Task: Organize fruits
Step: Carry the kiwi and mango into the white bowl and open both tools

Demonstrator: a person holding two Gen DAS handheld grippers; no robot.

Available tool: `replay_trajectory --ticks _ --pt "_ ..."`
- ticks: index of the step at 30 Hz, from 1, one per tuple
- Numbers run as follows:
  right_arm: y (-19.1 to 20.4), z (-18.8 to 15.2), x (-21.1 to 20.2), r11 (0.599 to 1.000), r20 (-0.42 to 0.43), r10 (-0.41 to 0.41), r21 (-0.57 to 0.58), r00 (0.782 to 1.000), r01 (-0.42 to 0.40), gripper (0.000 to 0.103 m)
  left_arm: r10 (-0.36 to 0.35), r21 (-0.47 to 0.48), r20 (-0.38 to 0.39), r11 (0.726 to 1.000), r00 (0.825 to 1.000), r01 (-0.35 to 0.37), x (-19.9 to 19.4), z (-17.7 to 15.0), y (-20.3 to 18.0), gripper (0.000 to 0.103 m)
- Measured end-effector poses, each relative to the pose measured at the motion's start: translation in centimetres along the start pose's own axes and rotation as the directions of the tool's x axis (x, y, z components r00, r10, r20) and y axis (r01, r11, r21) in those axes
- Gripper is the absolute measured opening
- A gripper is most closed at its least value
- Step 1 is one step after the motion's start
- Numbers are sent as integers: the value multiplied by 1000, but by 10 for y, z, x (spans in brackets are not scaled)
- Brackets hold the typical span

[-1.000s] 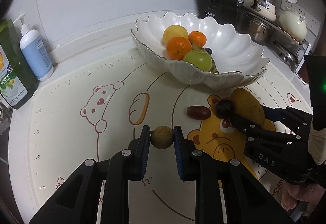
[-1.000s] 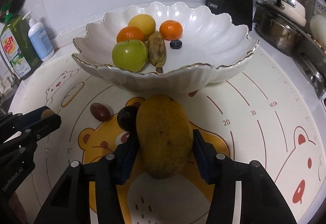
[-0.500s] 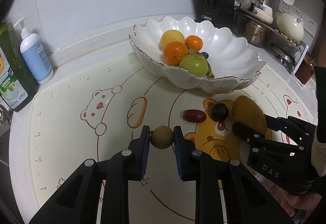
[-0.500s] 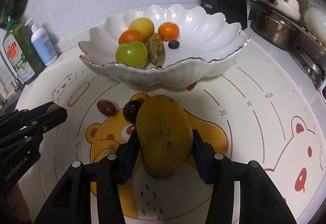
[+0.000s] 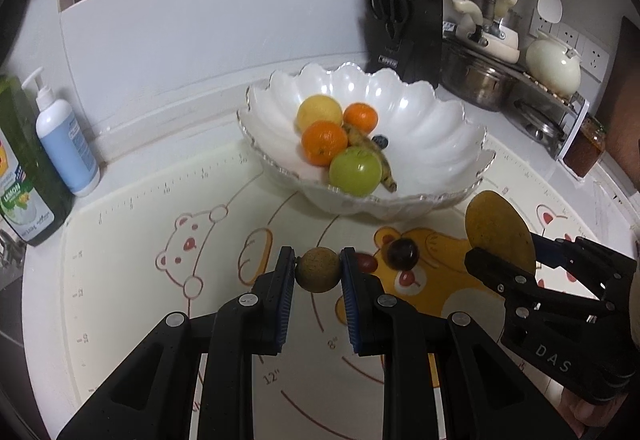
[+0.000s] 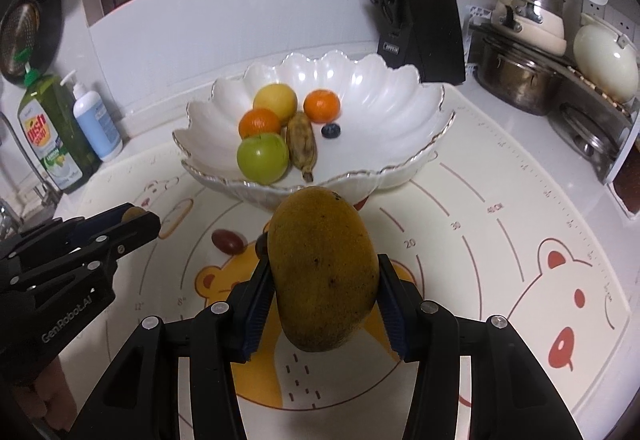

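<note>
My left gripper (image 5: 318, 270) is shut on a small round brown fruit (image 5: 319, 269) and holds it above the mat. My right gripper (image 6: 324, 276) is shut on a large yellow-brown mango (image 6: 322, 272), lifted in front of the white scalloped bowl (image 6: 400, 100). The bowl holds a green apple (image 6: 262, 157), two oranges, a yellow fruit, a small banana (image 6: 302, 144) and a blueberry. A red grape (image 6: 228, 241) and a dark plum (image 5: 402, 253) lie on the mat before the bowl. The mango also shows in the left wrist view (image 5: 498, 232).
A bear-print baking mat (image 6: 500, 240) covers the counter. A green dish soap bottle (image 6: 56, 132) and a white pump bottle (image 6: 98, 124) stand at the back left. A black knife block (image 6: 428, 24) stands behind the bowl. Pots and a kettle (image 6: 520, 80) sit on a rack at the right.
Both grippers have risen and drawn back from the bowl, each still holding its fruit. The mango is now clear of the mat and the plum.
</note>
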State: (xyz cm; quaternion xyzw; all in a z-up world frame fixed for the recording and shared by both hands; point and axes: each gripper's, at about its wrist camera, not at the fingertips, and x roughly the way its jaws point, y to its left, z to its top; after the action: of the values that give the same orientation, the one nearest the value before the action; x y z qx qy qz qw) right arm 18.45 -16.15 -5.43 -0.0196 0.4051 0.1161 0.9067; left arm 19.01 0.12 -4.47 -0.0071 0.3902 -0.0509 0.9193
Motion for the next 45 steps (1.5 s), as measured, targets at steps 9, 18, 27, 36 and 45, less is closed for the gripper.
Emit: replay_trajectory --ticks 9,18,27,36,45 --pt "-6 19 -15 999 50 -16 29 999 14 50 -23 12 50 1000 998 22 -6 27 -3 24" --pt "-15 51 -19 996 110 -43 88 993 33 50 -13 33 106 999 994 9 -2 68 -5 24" --pt "-29 80 -2 989 127 -89 127 988 73 50 13 32 105 999 994 -17 25 98 -3 24" --pt "-42 96 28 978 107 -132 174 986 112 50 24 3 26 1000 999 -24 65 103 6 24" --pt "-48 106 59 971 69 -170 185 983 154 50 37 -31 -54 999 998 -39 102 99 14 24"
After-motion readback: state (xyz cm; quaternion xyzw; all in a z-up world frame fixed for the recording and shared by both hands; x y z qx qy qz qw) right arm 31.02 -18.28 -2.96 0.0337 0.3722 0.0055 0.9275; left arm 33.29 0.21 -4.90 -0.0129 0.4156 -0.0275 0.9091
